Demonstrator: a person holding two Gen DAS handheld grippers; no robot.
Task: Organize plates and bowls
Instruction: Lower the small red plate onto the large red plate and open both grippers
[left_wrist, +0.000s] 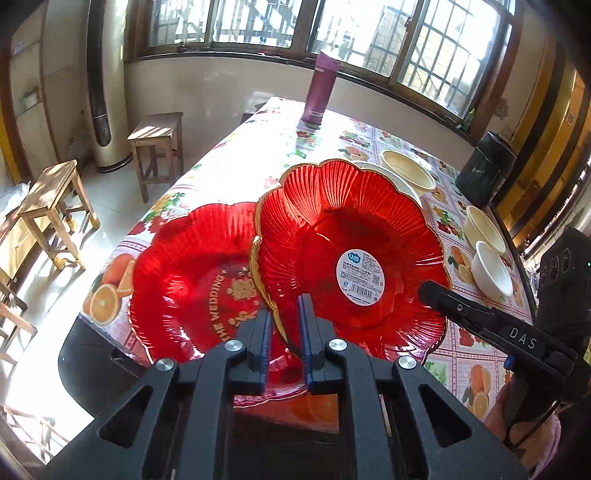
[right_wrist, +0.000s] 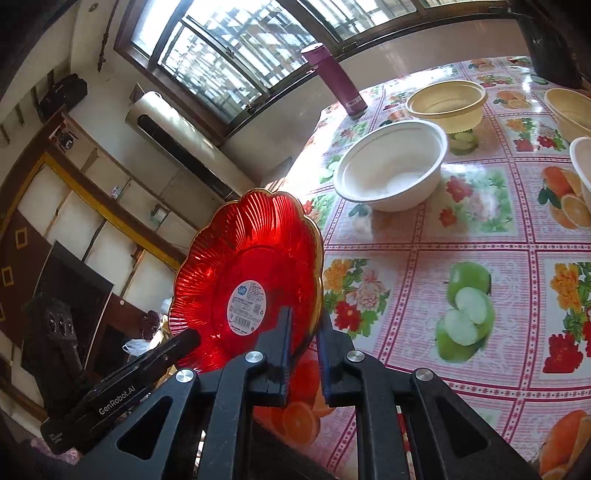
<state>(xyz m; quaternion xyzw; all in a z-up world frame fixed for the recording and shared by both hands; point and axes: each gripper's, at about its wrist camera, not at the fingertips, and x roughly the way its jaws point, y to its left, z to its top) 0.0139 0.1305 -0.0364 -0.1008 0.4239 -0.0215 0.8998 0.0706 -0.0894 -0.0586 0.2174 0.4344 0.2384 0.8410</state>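
Note:
A red flower-shaped plate (left_wrist: 347, 236) with a gold rim and a white label is held tilted above the table, underside toward both cameras. My left gripper (left_wrist: 284, 325) is shut on its near rim. My right gripper (right_wrist: 303, 332) is shut on the opposite rim of the same plate (right_wrist: 243, 266); its finger (left_wrist: 461, 306) shows in the left wrist view. A second red plate (left_wrist: 192, 280) with gold "THE WEDDING" lettering lies flat on the table below and left. A white bowl (right_wrist: 391, 166) and cream bowls (right_wrist: 447, 101) stand farther back.
The table has a fruit-print cloth (right_wrist: 461, 236). A purple flask (left_wrist: 319, 88) stands at the far end, a black canister (left_wrist: 484, 170) at the right. More bowls (left_wrist: 487, 258) sit by the right edge. Wooden stools (left_wrist: 55, 206) stand on the floor to the left.

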